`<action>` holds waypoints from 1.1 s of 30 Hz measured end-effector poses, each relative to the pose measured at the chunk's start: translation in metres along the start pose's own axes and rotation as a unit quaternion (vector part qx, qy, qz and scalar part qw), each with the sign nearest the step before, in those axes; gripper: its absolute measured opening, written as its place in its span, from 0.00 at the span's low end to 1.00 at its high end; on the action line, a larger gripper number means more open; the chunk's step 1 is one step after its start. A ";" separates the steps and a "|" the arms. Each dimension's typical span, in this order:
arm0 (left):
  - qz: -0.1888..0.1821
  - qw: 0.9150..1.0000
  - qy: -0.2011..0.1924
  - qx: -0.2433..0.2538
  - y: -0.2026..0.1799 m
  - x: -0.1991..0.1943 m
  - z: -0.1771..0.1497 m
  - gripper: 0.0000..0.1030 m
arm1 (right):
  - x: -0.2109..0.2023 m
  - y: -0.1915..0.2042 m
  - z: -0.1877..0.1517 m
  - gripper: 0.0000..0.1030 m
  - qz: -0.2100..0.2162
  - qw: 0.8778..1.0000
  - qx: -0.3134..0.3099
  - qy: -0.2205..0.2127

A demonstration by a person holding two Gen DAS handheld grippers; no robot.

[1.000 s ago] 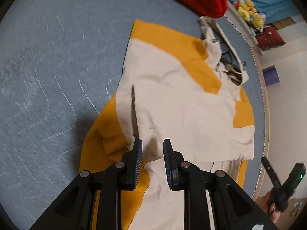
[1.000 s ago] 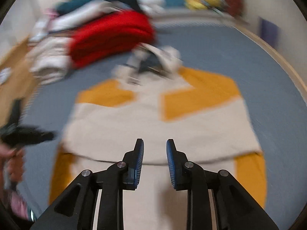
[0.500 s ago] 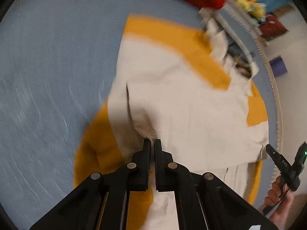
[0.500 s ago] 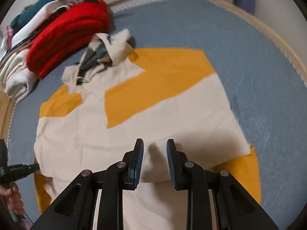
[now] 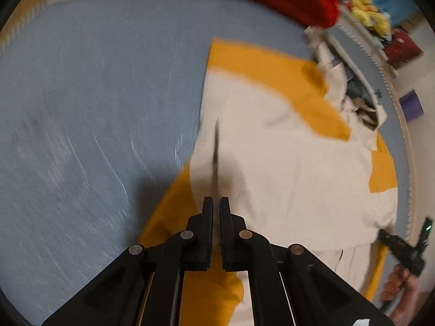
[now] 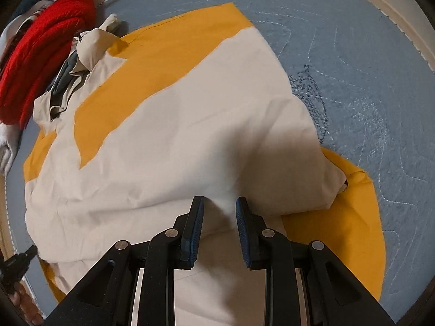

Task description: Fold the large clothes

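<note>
A large cream and yellow jacket point(image 5: 285, 146) lies spread on the blue quilted bed point(image 5: 95, 108); it also fills the right wrist view point(image 6: 176, 125). My left gripper point(image 5: 216, 203) is shut on a raised fold of the jacket's cream cloth near its left edge. My right gripper point(image 6: 219, 203) is open, its blue-padded fingers point(image 6: 197, 222) just above the cream cloth near the jacket's lower right corner. The jacket's hood and collar point(image 6: 81, 62) lie bunched at the far end.
A red knitted garment point(image 6: 43, 54) and other folded clothes sit at the head of the bed, next to the hood. The bed's pale rim point(image 6: 407, 19) curves along the right. Yellow toys point(image 5: 367, 13) lie beyond the bed.
My left gripper has closed on the jacket's cloth and pulled a ridge up. My right gripper has moved lower and closer to the jacket's right side, still open.
</note>
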State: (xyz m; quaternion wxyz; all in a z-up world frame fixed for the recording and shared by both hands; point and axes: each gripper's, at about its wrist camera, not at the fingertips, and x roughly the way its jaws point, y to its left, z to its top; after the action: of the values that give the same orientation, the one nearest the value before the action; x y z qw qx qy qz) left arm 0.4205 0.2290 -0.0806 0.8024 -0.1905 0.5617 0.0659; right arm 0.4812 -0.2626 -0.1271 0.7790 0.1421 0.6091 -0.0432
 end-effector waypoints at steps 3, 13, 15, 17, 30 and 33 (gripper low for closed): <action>-0.020 0.996 -0.055 0.068 -0.031 -0.027 -0.005 0.08 | -0.017 0.009 0.000 0.26 -0.003 0.999 -0.014 -0.037; 0.024 0.993 0.060 0.100 -0.043 0.038 -0.028 0.14 | 0.000 0.041 -0.013 0.27 0.006 0.994 -0.108 -0.014; 0.022 0.993 0.046 0.108 -0.046 0.028 -0.026 0.15 | 0.005 0.038 -0.015 0.27 -0.011 0.994 -0.111 0.000; 0.019 0.993 0.024 0.113 -0.048 0.017 -0.024 0.17 | -0.001 0.041 -0.016 0.27 -0.017 0.992 -0.122 -0.008; 0.047 0.987 -0.025 0.150 -0.065 -0.013 -0.023 0.28 | -0.064 0.060 -0.027 0.27 -0.089 0.970 -0.202 -0.105; 0.044 0.981 -0.064 0.179 -0.079 -0.036 -0.030 0.31 | -0.088 0.071 -0.032 0.27 -0.089 0.963 -0.217 -0.136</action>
State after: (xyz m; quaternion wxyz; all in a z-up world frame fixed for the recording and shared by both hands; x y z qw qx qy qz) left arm 0.4064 0.1486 -0.0381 0.8540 -0.0142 0.5200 0.0117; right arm 0.4456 -0.1952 -0.0371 0.8597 -0.0921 0.5025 0.0021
